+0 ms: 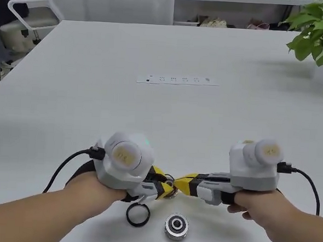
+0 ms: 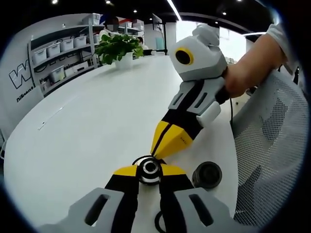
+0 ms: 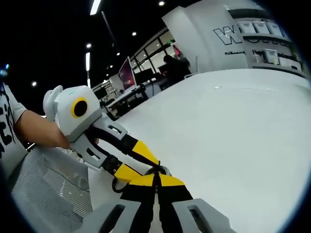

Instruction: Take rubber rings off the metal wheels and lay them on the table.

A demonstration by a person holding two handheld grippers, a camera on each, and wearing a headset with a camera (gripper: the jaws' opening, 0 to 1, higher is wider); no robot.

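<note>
Two grippers meet at lower centre of the head view. Left gripper (image 2: 149, 173) clamps a metal wheel (image 2: 149, 168) between its fingers; right gripper (image 3: 156, 176), fingers nearly closed, pinches that wheel's rubber ring (image 2: 138, 159). Below them on the tabletop (image 1: 151, 109) lie a loose ring (image 1: 137, 214) and a second wheel (image 1: 176, 225).

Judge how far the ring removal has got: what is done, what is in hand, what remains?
Done: one rubber ring lies loose on the table. In hand: the left gripper clamps a metal wheel while the right gripper pinches the black ring on it. Left: freeing that ring, plus a second wheel on the table; whether it has a ring is unclear.
</note>
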